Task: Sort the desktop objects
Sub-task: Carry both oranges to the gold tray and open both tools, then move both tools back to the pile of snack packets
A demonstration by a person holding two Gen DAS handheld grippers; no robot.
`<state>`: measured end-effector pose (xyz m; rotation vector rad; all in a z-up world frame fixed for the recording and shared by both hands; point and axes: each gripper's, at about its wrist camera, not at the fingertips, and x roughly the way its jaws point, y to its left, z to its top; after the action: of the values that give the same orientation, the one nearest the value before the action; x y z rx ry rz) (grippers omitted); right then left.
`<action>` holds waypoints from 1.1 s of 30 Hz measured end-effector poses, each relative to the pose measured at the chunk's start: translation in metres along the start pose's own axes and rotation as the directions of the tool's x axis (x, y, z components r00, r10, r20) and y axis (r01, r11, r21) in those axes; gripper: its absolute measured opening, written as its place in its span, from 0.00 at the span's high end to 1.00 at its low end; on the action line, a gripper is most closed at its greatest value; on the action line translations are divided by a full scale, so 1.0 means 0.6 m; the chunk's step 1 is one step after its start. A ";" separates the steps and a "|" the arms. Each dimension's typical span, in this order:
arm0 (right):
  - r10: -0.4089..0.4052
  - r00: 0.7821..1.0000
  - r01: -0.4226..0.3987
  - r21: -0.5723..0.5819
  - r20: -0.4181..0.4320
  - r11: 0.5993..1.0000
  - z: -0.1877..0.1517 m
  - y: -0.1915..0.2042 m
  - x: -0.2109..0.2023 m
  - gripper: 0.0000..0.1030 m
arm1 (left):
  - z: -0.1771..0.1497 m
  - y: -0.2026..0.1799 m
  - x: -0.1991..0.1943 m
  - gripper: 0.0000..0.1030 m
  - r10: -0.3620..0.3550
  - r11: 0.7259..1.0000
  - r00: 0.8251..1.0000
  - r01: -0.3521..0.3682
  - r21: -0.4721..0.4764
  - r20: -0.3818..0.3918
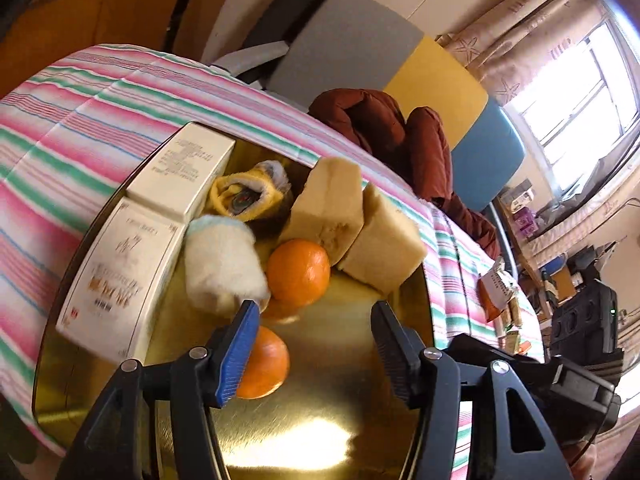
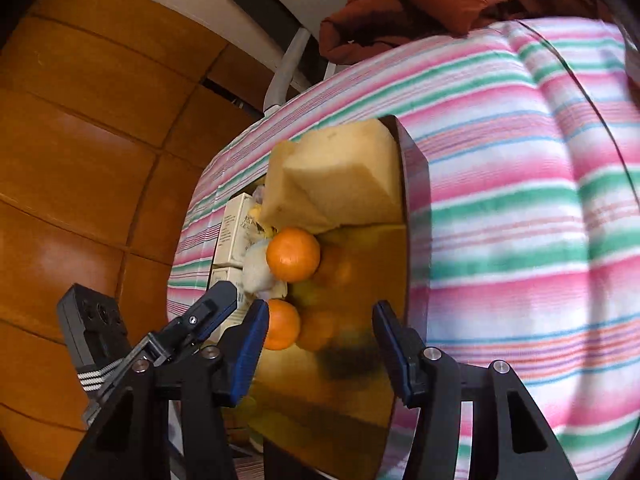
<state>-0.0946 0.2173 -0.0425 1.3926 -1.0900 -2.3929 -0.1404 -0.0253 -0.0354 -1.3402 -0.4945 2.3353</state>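
- Gold tray (image 1: 304, 440) on the striped cloth (image 1: 80, 120) is filling the left wrist view, holding two white boxes (image 1: 120, 272), two rolled towels (image 1: 224, 268), two sponge blocks (image 1: 328, 208) and two oranges (image 1: 298, 266). The left claw (image 1: 316, 352) is hanging spread over bare tray with nothing between its fingers, the near orange just beside its blue pad (image 1: 236, 356). I'd be keeping it wide and centring on one orange before squeezing, since round fruit probably rolls.
- Right wrist view is showing the same tray (image 2: 360, 400) edge-on, with the right claw (image 2: 320, 344) also spread and empty, an orange (image 2: 282, 324) sitting by its left pad. Easy does it, so both claws aren't crowding each other.
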 end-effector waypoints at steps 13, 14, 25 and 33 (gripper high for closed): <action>-0.060 0.989 0.059 0.012 0.134 0.998 -0.017 -0.075 -0.128 0.41 | -0.055 -0.085 0.008 0.32 -0.065 0.997 0.997 0.067 0.037 -0.052; -0.074 0.987 0.072 0.018 0.145 0.997 -0.018 -0.084 -0.138 0.41 | -0.060 -0.101 0.010 0.32 -0.072 0.996 0.996 0.076 0.055 -0.058; -0.292 0.936 0.270 0.132 0.198 0.954 -0.014 -0.261 -0.267 0.40 | -0.141 -0.281 0.053 0.31 -0.158 0.933 0.973 0.203 0.298 -0.168; -0.403 0.885 0.358 0.213 0.233 0.909 0.015 -0.356 -0.356 0.36 | -0.194 -0.344 0.107 0.21 -0.126 0.903 0.954 0.225 0.366 -0.273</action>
<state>0.0599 0.4769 -0.0348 1.4799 -1.1926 -2.9083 -0.0343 0.1962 -0.0371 -1.2982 -0.0578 1.9522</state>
